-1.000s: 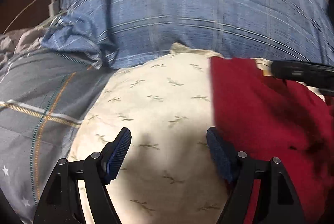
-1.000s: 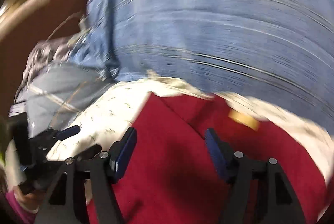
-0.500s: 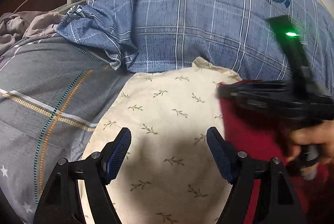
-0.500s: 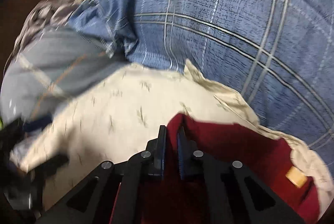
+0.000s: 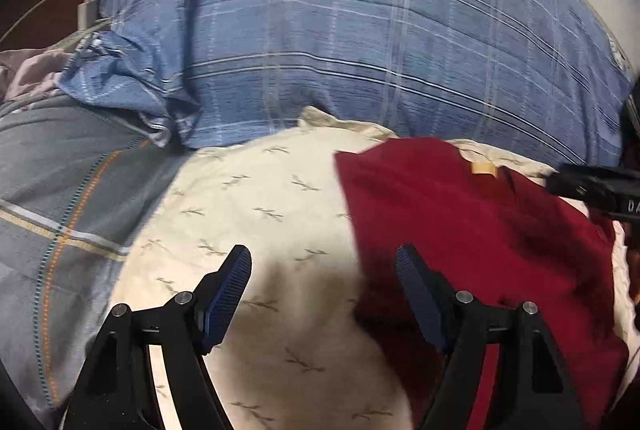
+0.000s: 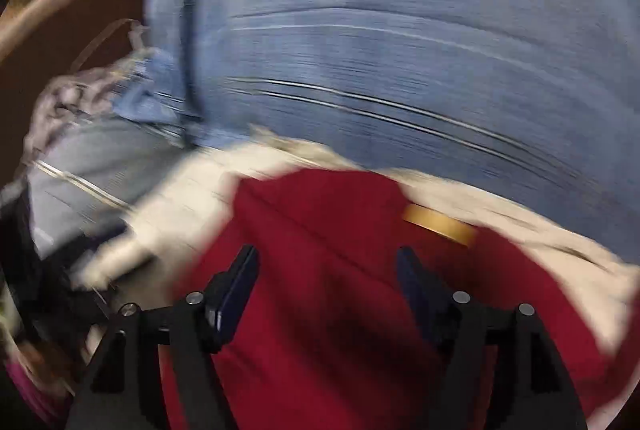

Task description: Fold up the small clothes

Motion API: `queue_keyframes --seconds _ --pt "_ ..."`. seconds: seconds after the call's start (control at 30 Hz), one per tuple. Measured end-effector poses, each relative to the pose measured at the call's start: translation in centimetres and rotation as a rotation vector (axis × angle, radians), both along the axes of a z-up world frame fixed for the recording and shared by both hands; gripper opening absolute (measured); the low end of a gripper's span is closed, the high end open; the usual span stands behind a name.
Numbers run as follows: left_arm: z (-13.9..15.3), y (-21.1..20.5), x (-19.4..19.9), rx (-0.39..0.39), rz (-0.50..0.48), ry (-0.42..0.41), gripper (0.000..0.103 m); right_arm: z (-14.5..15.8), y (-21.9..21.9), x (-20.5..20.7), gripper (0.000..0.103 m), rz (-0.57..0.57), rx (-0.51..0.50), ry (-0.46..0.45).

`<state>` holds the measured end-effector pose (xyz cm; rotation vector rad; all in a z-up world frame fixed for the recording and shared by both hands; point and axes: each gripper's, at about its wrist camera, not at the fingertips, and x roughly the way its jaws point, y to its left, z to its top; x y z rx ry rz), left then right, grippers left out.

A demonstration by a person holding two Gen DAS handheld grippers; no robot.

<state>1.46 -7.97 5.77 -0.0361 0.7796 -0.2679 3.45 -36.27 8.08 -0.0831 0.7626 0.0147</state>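
**Now: red garment lying loose, both grippers wide**

Currently the red garment [image 5: 472,242] lies on the cream leaf-print cloth [image 5: 256,213], lower right of the left wrist frame, lower centre of the right wrist frame. Its left edge looks like a fold line; a tan label [image 5: 483,167] shows near its top edge.

Right gripper [image 6: 326,288]: jaws have just been opening, pads now clear of the fabric, nothing clamped; the garment lies beneath the gap. Frame is blurred. Probable reason: a fold was laid and let go.

Left gripper [image 5: 324,286]: jaws spread, nothing grasped, poised over the cream cloth at the garment's left edge, likely placed to pin or take that edge.

Blue plaid pillow [image 5: 340,41] fills the upper frame; grey bedding [image 5: 60,189] at left.

Containers: none visible.
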Motion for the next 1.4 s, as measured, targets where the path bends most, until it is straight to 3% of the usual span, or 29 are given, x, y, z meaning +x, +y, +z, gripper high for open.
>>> queue_keyframes --seconds 0.1,0.17,0.27,0.3,0.33,0.37,0.6,0.67,0.73,0.8,0.87,0.9,0.97,1.03,1.1,1.2,1.33,1.4 --pt "-0.5 -0.7 0.3 0.031 -0.002 0.006 0.074 -1.0 -6.5 -2.3 0.073 -0.194 -0.075 0.050" --pt "-0.8 -1.2 0.5 0.049 -0.004 0.014 0.075 -2.0 -9.9 -3.3 0.073 -0.292 -0.064 0.086" --pt "-1.4 -1.9 0.8 0.071 -0.008 0.025 0.075 -3.6 -12.4 -4.2 0.068 -0.322 -0.012 0.129" --pt "-1.5 -2.1 0.8 0.081 -0.009 0.025 0.075 -4.2 -12.4 -4.1 0.061 -0.326 -0.029 0.145" --pt "-1.6 -2.3 0.9 0.091 -0.009 0.025 0.075 -4.9 -12.0 -4.0 0.028 -0.318 -0.052 0.163" --pt "-1.8 -2.5 0.9 0.098 -0.009 0.025 0.075 -5.3 -11.5 -3.8 0.005 -0.305 -0.079 0.168" --pt "-2.4 -3.2 1.1 0.112 -0.005 0.022 0.075 -3.0 -11.3 -3.3 0.004 -0.367 -0.145 0.001" --pt "-2.5 -3.3 1.0 0.107 -0.011 0.025 0.075 -3.2 -11.8 -2.6 0.005 -0.407 -0.171 -0.013" --pt "-2.6 -3.4 1.0 0.115 -0.011 0.021 0.075 -4.1 -12.4 -2.2 0.005 -0.408 -0.135 0.023" --pt "-2.4 -3.3 0.9 0.116 -0.018 0.018 0.075 -4.9 -12.6 -2.4 0.014 -0.421 -0.086 0.061" --pt "-2.2 -3.0 0.8 0.107 -0.016 0.018 0.075 -4.3 -12.5 -3.6 0.036 -0.433 -0.044 0.035" --pt "-2.1 -2.8 0.7 0.100 -0.013 0.017 0.075 -3.6 -12.1 -4.6 0.041 -0.433 -0.002 0.008" --pt "-1.9 -2.4 0.7 0.103 0.001 0.018 0.075 -2.5 -10.7 -6.4 0.047 -0.390 0.087 -0.024" --pt "-1.7 -2.0 0.8 0.103 0.017 0.018 0.075 -2.0 -7.3 -8.1 0.047 -0.212 0.213 -0.020" --pt "-1.6 -1.4 0.9 0.091 0.035 0.022 0.075 -2.2 -3.7 -9.0 0.048 -0.079 0.227 -0.011" --pt "-1.4 -0.8 0.6 0.066 0.037 0.039 0.075 -3.3 0.9 -9.7 0.048 0.007 0.152 -0.009" --pt "-0.7 0.2 0.2 0.086 0.074 0.028 0.075 -5.0 4.5 -8.6 0.048 0.117 0.245 0.066" --pt "-0.4 1.1 0.4 0.081 0.106 0.025 0.075 -5.4 6.5 -8.3 0.050 0.170 0.338 0.069"
